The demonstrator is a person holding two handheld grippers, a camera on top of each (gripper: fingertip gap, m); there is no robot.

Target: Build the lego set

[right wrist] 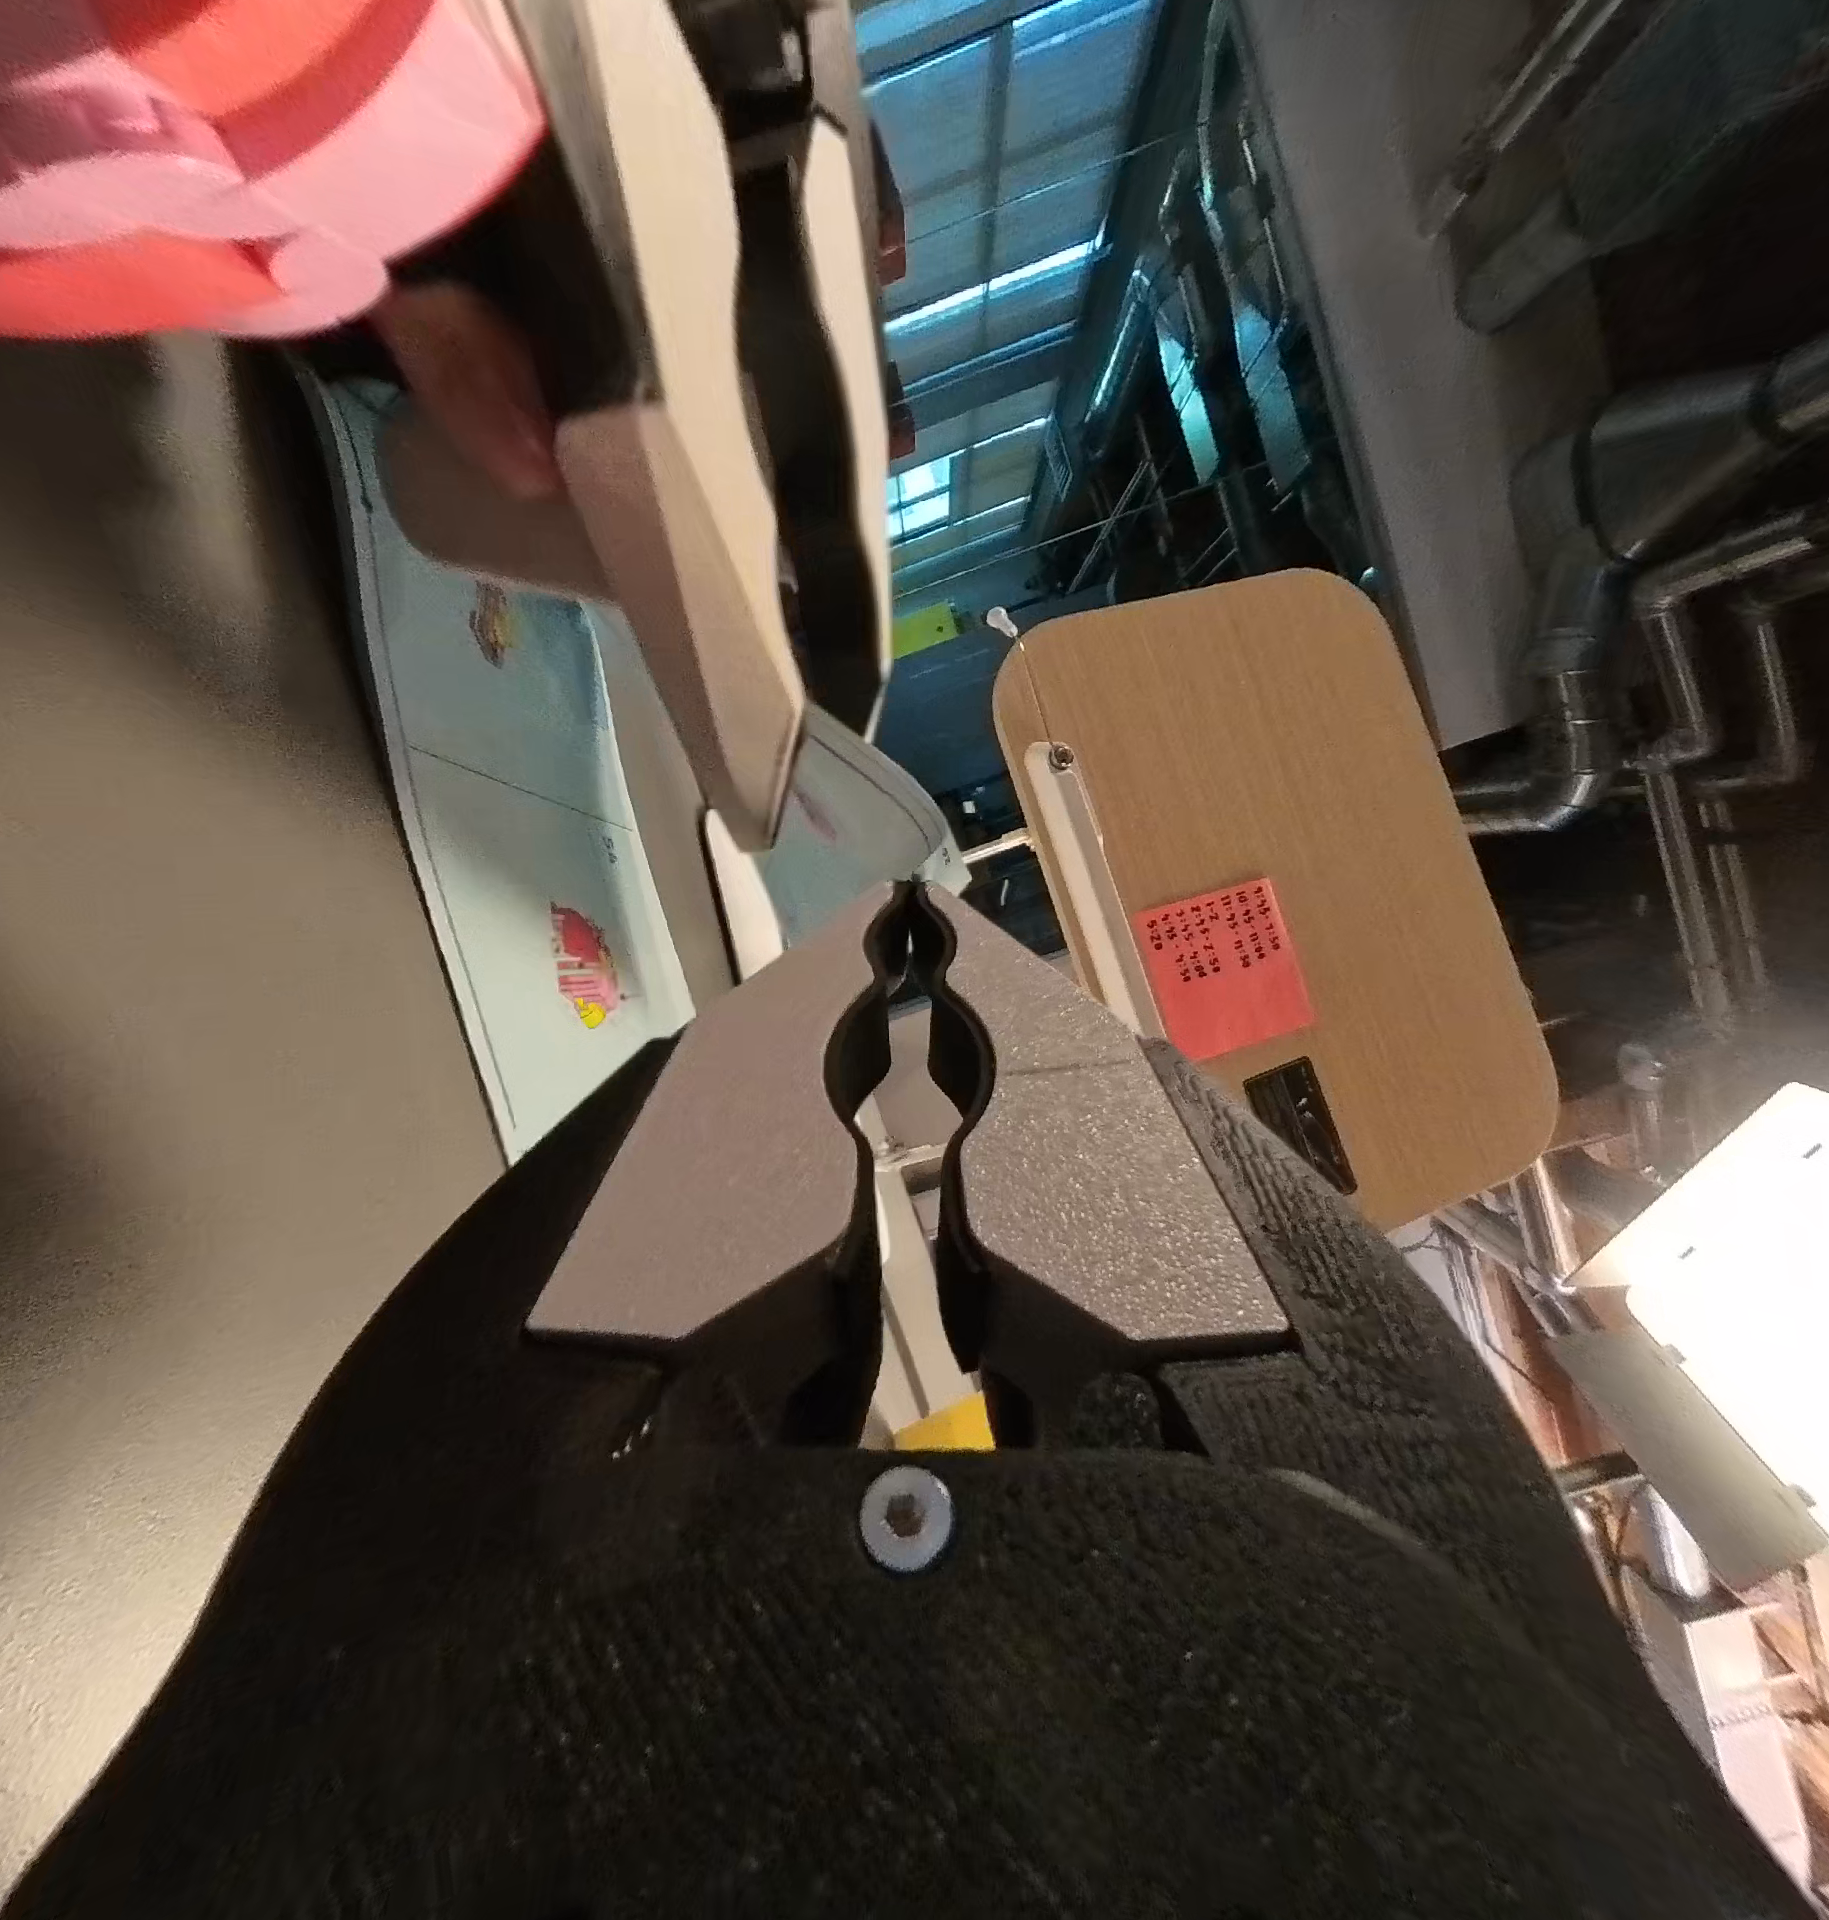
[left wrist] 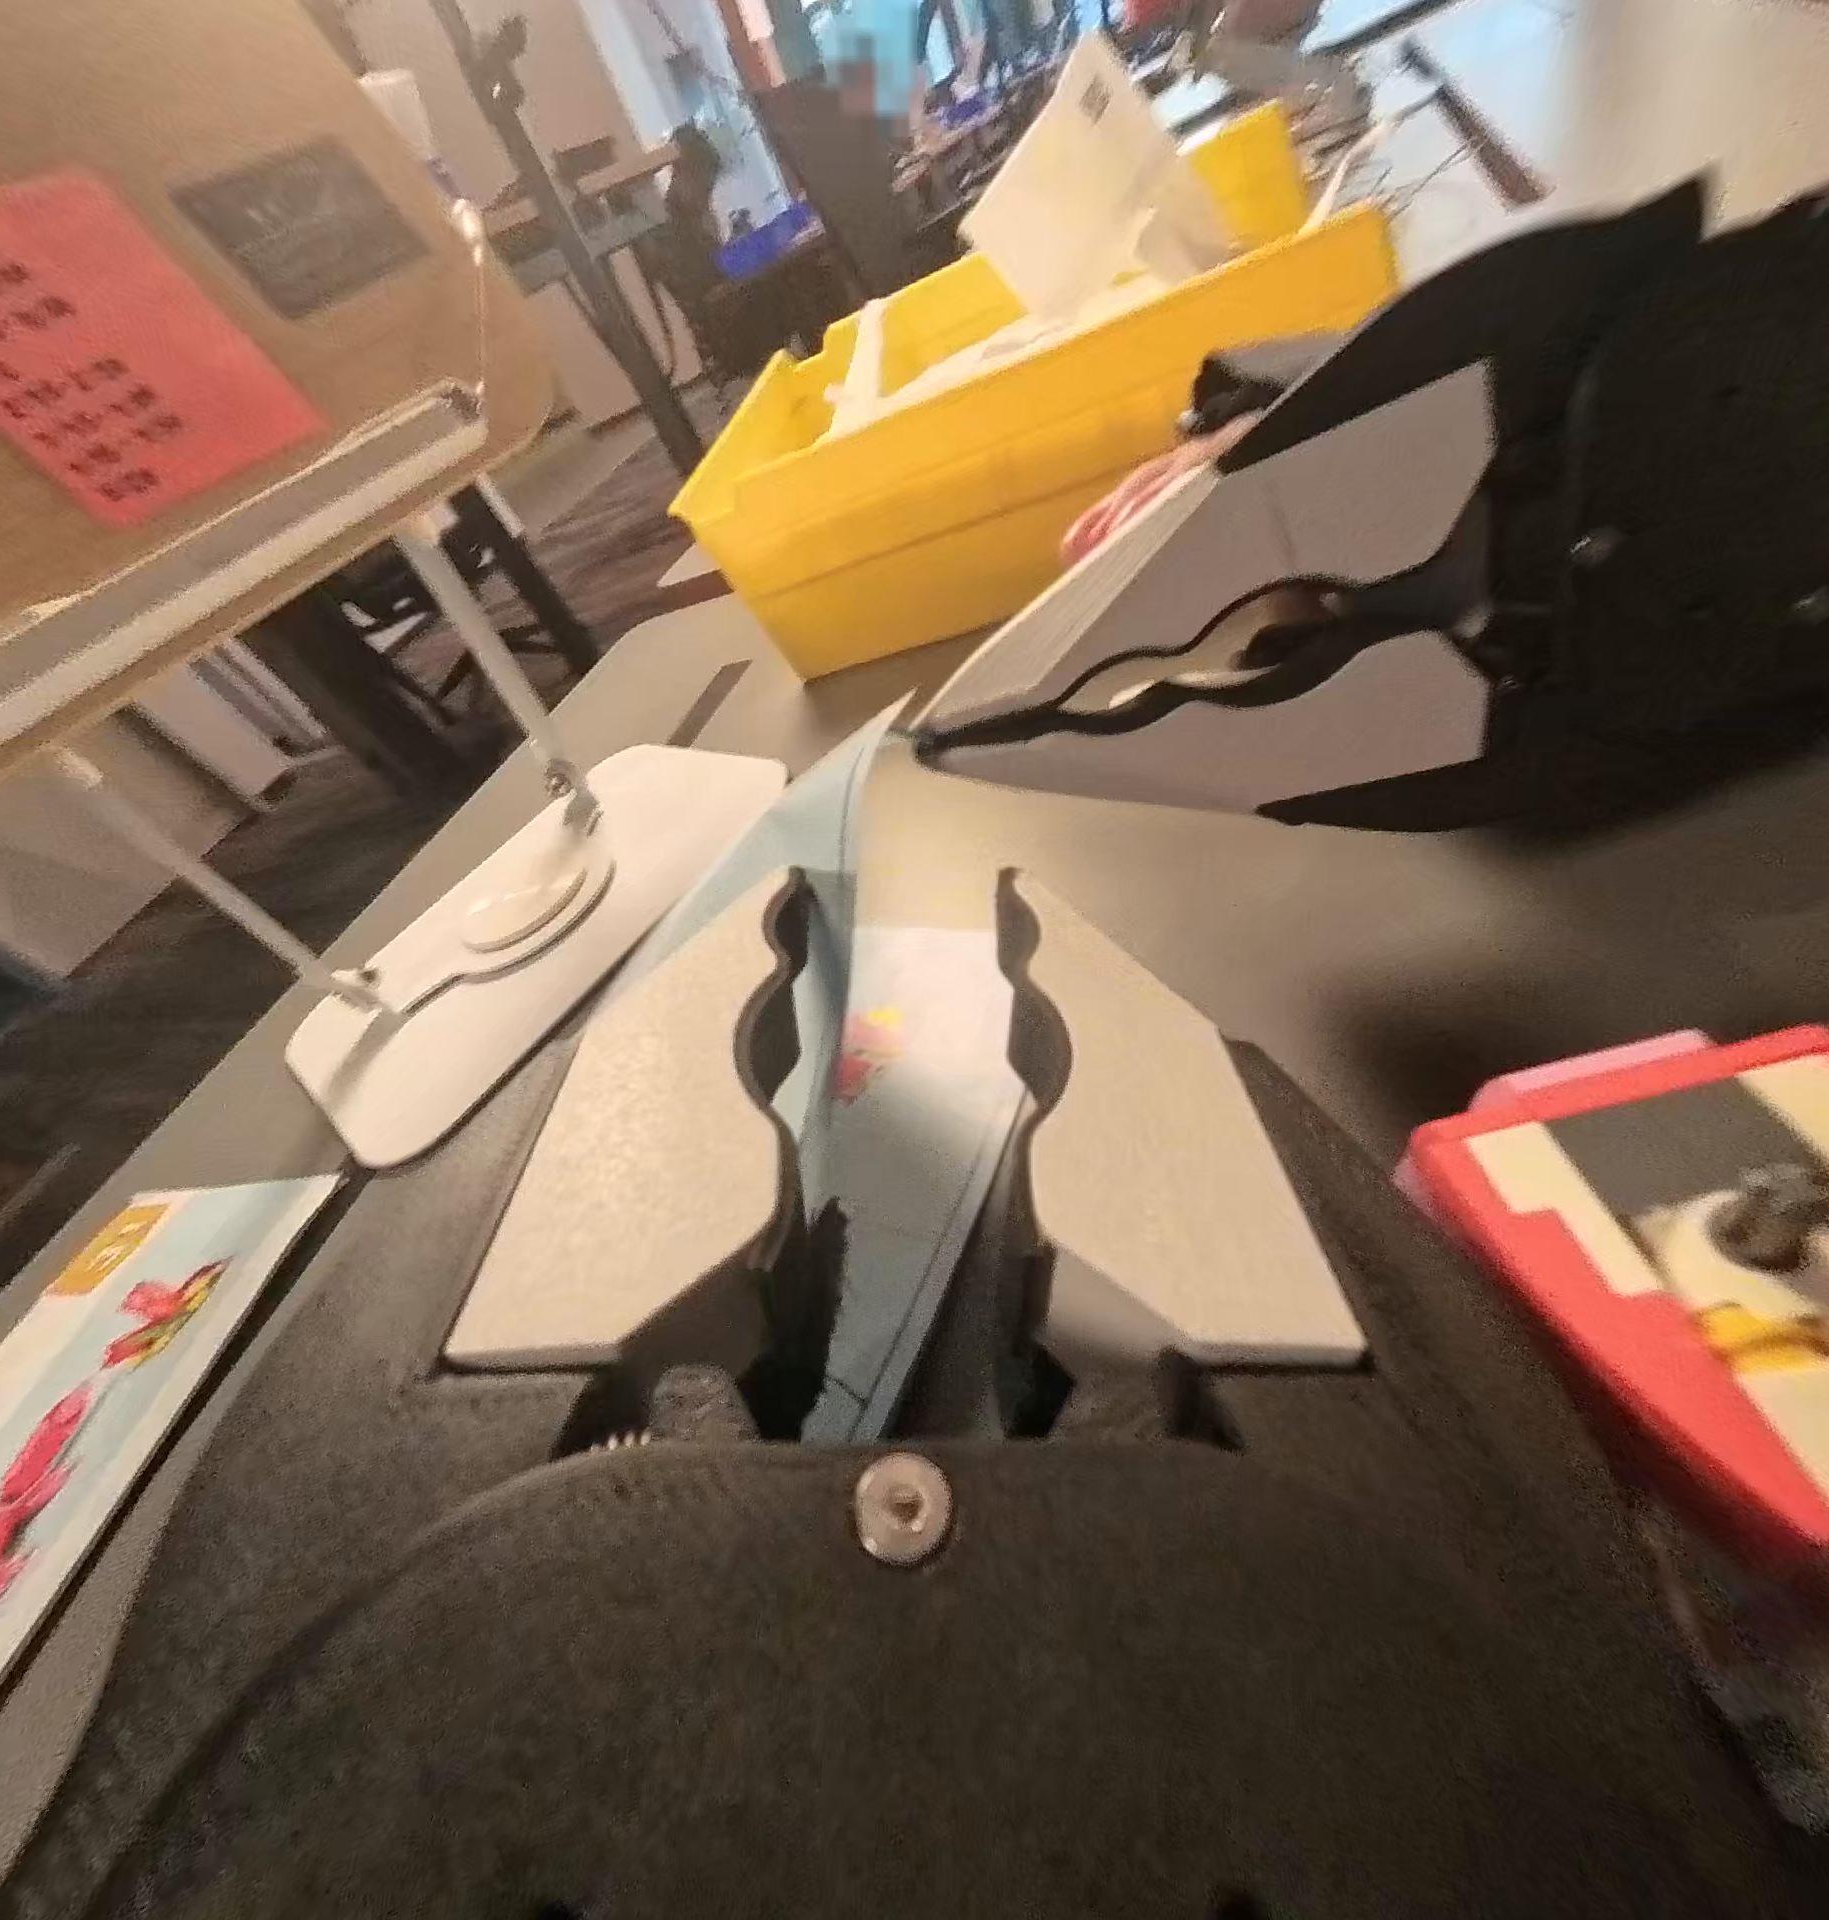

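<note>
A: What have I got at the left gripper (left wrist: 905, 883)?

B: Its jaws stand apart. A pale blue page (left wrist: 837, 831) of the booklet rises on edge between them, close against the left finger (left wrist: 671, 1101), with a clear gap to the right one. Nothing presses on it there.

A: And my right gripper (right wrist: 912, 889)?

B: Its tips are closed on the corner of that same page (right wrist: 868, 821). From the left camera it lies just beyond the page's top corner, tips together (left wrist: 925, 740).

A: Where is the rest of the booklet relative to the page?

B: The open booklet (right wrist: 494, 790) lies flat on the grey table (left wrist: 1253, 935), below the lifted page. Left of the page stands a white stand base (left wrist: 494, 987), carrying the wooden board (right wrist: 1305, 883) with a pink note (right wrist: 1224, 966). Beyond the page sits a yellow bin (left wrist: 941, 540). To the page's right lies a red box (left wrist: 1668, 1247). Another sheet (left wrist: 89, 1382) lies far left, at the table edge.
</note>
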